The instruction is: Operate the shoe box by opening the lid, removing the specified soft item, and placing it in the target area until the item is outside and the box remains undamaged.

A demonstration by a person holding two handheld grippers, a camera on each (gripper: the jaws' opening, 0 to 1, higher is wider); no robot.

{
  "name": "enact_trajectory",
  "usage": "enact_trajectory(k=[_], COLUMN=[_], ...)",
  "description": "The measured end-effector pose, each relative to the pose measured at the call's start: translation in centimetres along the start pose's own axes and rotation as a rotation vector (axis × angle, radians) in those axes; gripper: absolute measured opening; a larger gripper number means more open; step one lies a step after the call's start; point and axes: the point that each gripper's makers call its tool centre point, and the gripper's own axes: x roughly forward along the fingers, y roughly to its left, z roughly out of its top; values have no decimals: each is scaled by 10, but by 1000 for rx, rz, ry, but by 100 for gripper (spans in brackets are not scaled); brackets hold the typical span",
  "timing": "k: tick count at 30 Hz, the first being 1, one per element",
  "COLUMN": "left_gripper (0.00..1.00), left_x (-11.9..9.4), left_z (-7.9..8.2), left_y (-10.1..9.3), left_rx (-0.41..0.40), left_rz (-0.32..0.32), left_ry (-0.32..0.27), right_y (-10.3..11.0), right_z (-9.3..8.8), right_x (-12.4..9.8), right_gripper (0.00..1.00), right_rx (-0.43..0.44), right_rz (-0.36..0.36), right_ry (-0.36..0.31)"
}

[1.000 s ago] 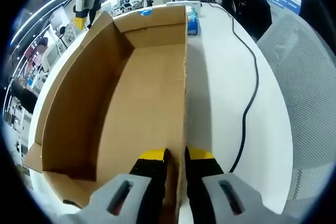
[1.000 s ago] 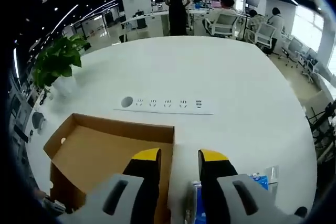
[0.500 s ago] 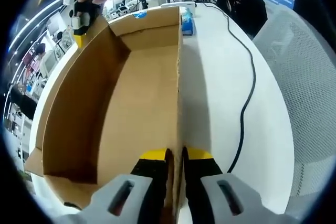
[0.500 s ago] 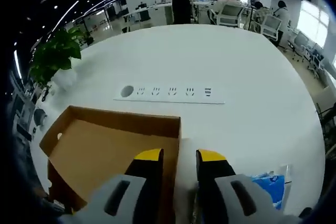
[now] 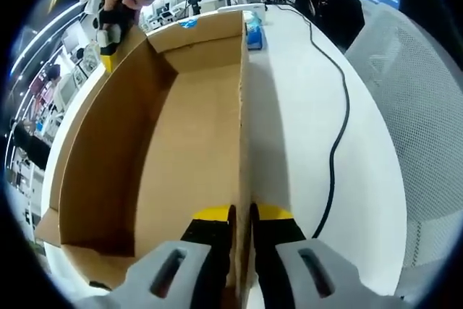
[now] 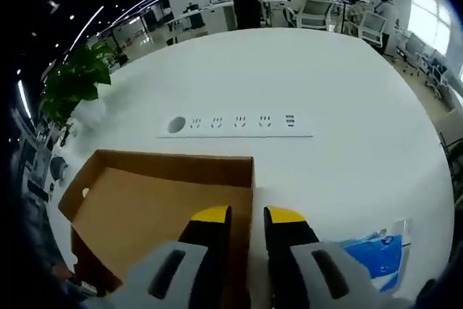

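The open cardboard shoe box [image 5: 181, 142] lies on the white table with a bare brown floor. My left gripper [image 5: 241, 213] is shut on its near right wall, one jaw inside and one outside. At the box's far left corner the right gripper [image 5: 108, 34] shows, held by a person's hand. In the right gripper view the same box [image 6: 145, 208] sits lower left, and my right gripper [image 6: 247, 213] straddles its wall with a narrow gap still open. A blue-and-white soft packet [image 6: 369, 251] lies on the table beside the box, also seen as the packet [image 5: 253, 28] past the far end.
A black cable [image 5: 340, 128] runs along the table right of the box. A mesh chair [image 5: 419, 92] stands off the table's right edge. A white power strip [image 6: 239, 124] lies beyond the box, a potted plant [image 6: 72, 81] at the left. People stand and sit further back.
The right gripper's jaws have narrowed around the box wall and its camera has tilted slightly. The left gripper stays clamped on the wall, with only a small shift of its view.
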Motion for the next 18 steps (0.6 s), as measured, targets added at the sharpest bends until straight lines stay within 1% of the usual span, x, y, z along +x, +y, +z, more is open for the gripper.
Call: enact_trajectory(k=[4, 6, 8, 9, 11, 12, 13, 15, 18], left_gripper=[9, 9, 9, 9, 9, 9, 9, 9, 9], left_x=[0, 1, 0, 0, 0, 0, 0, 0, 0], left_z=[0, 0, 0, -1, -1, -1, -1, -1, -1], left_y=[0, 0, 0, 0, 0, 0, -1, -1, -1], left_rx=[0, -16, -19, -17, -20, -20, -22, -27, -21], left_rz=[2, 3, 1, 2, 3, 3, 3, 4, 3], left_ry=[3, 12, 13, 11, 12, 12, 12, 13, 11], right_y=[0, 3, 6, 5, 1, -2, 0, 1, 2], right_z=[-5, -8, -11, -12, -18, -22, -22, -20, -20], right_x=[2, 7, 7, 6, 5, 2, 1, -2, -2], right_gripper=[16, 12, 7, 7, 1, 0, 0, 0, 0], right_rx=[25, 34, 21, 20, 7, -6, 6, 15, -6], right_rz=[-11, -4, 2, -6, -30, -45, -30, -29, -35], right_ry=[4, 19, 36, 35, 52, 52, 46, 29, 29])
